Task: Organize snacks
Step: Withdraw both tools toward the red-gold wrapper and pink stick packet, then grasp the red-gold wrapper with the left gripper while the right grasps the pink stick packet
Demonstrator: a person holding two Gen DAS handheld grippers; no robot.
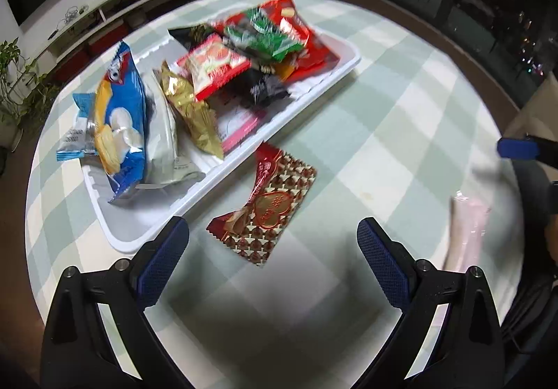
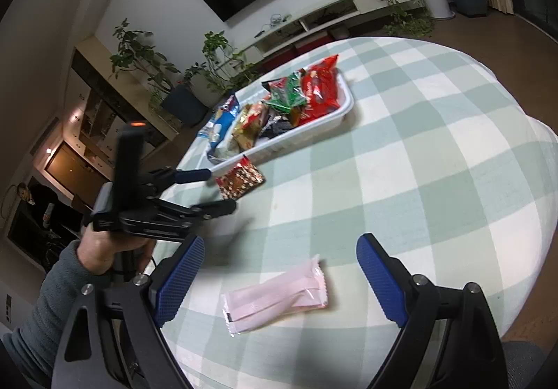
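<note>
A white tray [image 1: 314, 91] full of snack packets stands on the checked tablecloth; it also shows in the right wrist view [image 2: 343, 110]. A red and gold snack packet [image 1: 266, 206] lies on the cloth just outside the tray's near wall. My left gripper [image 1: 272, 246] is open and empty, hovering right over that packet; in the right wrist view it [image 2: 219, 188] is beside the same packet [image 2: 240, 181]. A pale pink packet [image 2: 275, 298] lies on the cloth between the fingers of my open, empty right gripper [image 2: 279, 265]. The pink packet also shows in the left wrist view [image 1: 467, 232].
The tray holds a blue packet [image 1: 118, 124], a gold one [image 1: 191, 113], red ones [image 1: 218, 65] and a green one [image 1: 268, 33]. The round table's edge [image 1: 488, 82] curves close on the right. Plants and a TV cabinet stand beyond.
</note>
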